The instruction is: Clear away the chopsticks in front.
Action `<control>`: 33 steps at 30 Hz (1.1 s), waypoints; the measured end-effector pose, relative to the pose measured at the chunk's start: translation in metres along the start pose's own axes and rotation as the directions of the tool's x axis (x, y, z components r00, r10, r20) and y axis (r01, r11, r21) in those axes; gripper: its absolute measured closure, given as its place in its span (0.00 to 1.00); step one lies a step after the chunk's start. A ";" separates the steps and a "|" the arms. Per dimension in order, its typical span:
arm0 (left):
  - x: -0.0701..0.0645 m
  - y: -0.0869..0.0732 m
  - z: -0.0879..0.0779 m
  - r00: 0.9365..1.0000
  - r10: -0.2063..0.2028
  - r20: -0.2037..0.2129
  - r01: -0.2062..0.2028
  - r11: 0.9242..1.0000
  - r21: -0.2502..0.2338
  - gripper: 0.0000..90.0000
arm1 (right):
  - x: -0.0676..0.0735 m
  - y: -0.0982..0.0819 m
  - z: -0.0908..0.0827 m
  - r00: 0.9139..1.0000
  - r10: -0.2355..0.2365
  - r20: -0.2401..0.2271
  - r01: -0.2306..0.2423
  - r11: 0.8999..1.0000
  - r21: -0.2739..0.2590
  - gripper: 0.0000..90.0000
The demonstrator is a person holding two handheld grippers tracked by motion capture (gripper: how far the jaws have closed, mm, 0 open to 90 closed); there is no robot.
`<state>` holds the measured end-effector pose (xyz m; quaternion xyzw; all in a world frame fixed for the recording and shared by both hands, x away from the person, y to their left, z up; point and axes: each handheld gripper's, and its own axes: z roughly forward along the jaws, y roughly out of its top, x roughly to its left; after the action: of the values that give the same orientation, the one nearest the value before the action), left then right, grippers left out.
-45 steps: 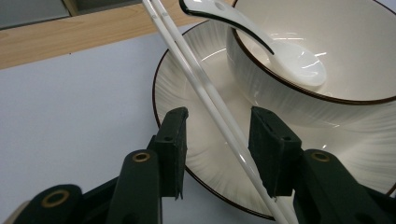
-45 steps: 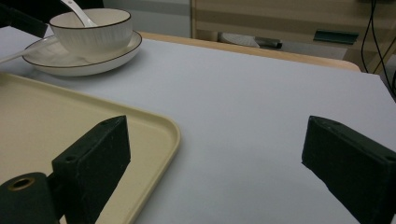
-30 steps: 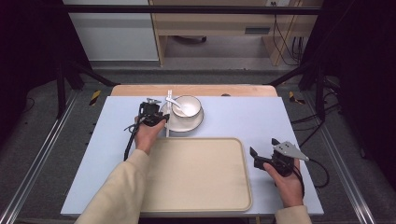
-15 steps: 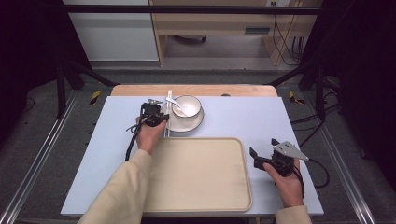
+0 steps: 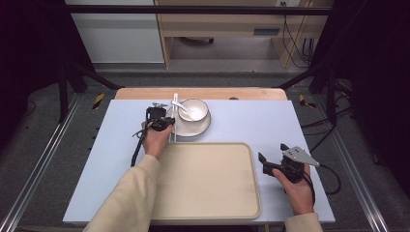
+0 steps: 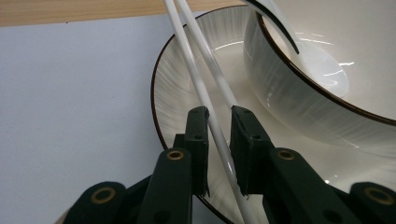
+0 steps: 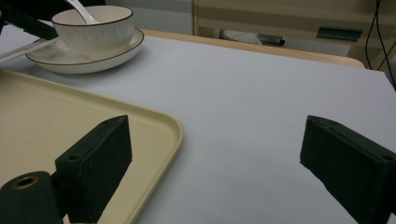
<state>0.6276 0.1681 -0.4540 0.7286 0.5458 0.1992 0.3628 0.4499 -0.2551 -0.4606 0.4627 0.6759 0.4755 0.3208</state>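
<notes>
The left gripper (image 6: 218,135) has its fingers (image 6: 196,140) nearly closed around one white chopstick (image 6: 205,100) that lies across the plate (image 5: 200,129), beside the bowl (image 5: 193,109) holding a spoon (image 5: 183,107). To do the pick well, squeeze squarely, gather the second stick too, and lift level. The tray (image 5: 208,181) sits bare mid-tabletop (image 5: 251,121). The right gripper (image 7: 215,172) rests beside it, fingers spread wide, holding nothing.

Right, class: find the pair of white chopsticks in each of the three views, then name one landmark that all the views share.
High view: chopsticks lie beside the left gripper, along the plate's left edge.
Left gripper view: chopsticks run up the middle, one between the jaws.
Right gripper view: chopsticks at far left, resting on the plate's rim.
Shared landmark: the bowl on its plate.
</notes>
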 end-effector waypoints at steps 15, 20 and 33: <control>-0.004 -0.001 0.003 0.999 -0.042 -0.022 0.042 0.999 -0.013 0.90 | -0.001 0.000 0.000 1.000 -0.004 -0.001 0.004 1.000 0.003 0.11; -0.004 -0.002 0.002 0.998 -0.053 -0.032 0.053 0.998 -0.018 0.94 | -0.001 0.000 0.001 1.000 -0.005 -0.002 0.005 1.000 0.005 0.11; -0.001 -0.002 -0.001 0.997 -0.055 -0.061 0.052 0.998 -0.046 0.95 | 0.000 -0.001 0.001 1.000 0.001 -0.007 -0.001 1.000 0.011 0.11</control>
<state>0.6250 0.1680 -0.4547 0.6991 0.5714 0.2240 0.3668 0.4505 -0.2553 -0.4614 0.4630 0.6794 0.4736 0.3158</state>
